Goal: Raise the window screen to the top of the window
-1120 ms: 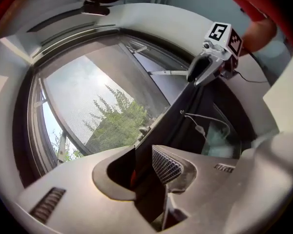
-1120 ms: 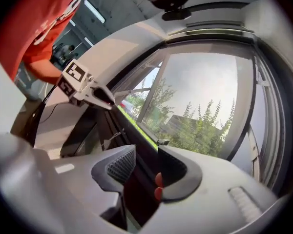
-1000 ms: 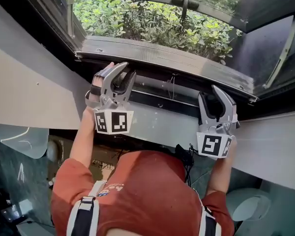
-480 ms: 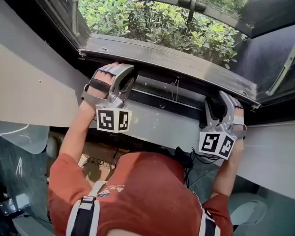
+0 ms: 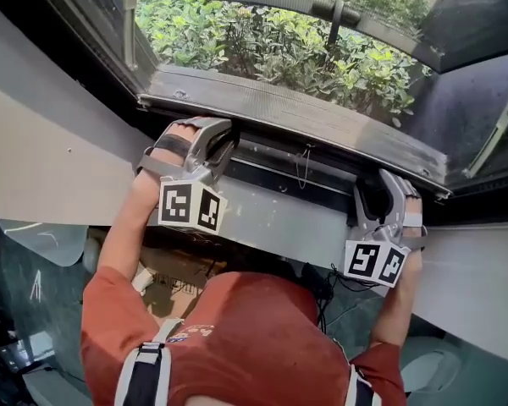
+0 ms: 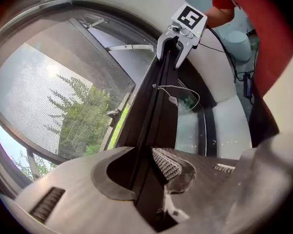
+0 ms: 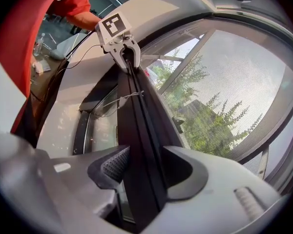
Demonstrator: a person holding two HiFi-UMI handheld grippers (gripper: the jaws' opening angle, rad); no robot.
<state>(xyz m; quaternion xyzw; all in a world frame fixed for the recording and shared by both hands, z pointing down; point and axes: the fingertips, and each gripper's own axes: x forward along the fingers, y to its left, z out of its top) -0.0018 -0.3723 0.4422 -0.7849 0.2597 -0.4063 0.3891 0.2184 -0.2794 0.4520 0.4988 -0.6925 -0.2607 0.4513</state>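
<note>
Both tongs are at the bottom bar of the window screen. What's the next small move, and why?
Probably close the right tongs on the bottom bar. They have just been opening and straddle it unclamped, while the left tongs have just been closing and look set on it. Lifting by one end would likely tilt the bar.

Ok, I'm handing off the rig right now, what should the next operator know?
Left tool: jaws have just been closing, now pinching the screen's bottom bar.
Right tool: jaws have just been opening; the bottom bar stands between them, ungripped.
Bottom bar sits low, by the sill.
Done: both tools set on the bar.
Left: close right tool, raise bar to the window's top.
</note>
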